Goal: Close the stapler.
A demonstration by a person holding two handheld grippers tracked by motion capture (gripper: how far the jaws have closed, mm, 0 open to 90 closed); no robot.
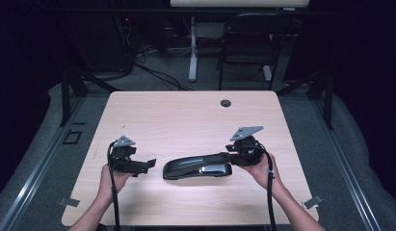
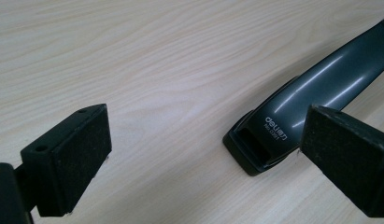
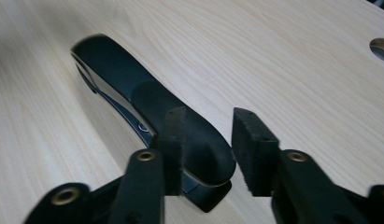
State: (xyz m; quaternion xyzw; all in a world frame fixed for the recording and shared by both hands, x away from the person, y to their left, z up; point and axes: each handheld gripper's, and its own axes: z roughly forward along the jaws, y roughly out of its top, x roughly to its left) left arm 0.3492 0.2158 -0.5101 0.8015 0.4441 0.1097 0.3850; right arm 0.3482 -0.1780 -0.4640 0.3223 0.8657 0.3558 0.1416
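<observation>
A dark grey stapler [image 1: 198, 167] lies lengthwise on the pale wooden table [image 1: 186, 115]. In the left gripper view its branded end [image 2: 269, 135] points toward me. My left gripper [image 1: 145, 166] sits just left of that end, open wide, with bare table between its pads [image 2: 203, 135]. My right gripper [image 1: 229, 156] is at the stapler's right end. In the right gripper view the stapler's rounded end [image 3: 199, 140] lies between the pads [image 3: 208, 121]. One pad overlaps it and a gap shows at the other, so the jaws stand open around it.
A round cable hole [image 1: 226, 103] sits near the table's far edge. Behind the table stand a black chair [image 1: 248, 43] and a white desk leg [image 1: 192, 53], with cables on the floor. Two clips mark the table's front corners.
</observation>
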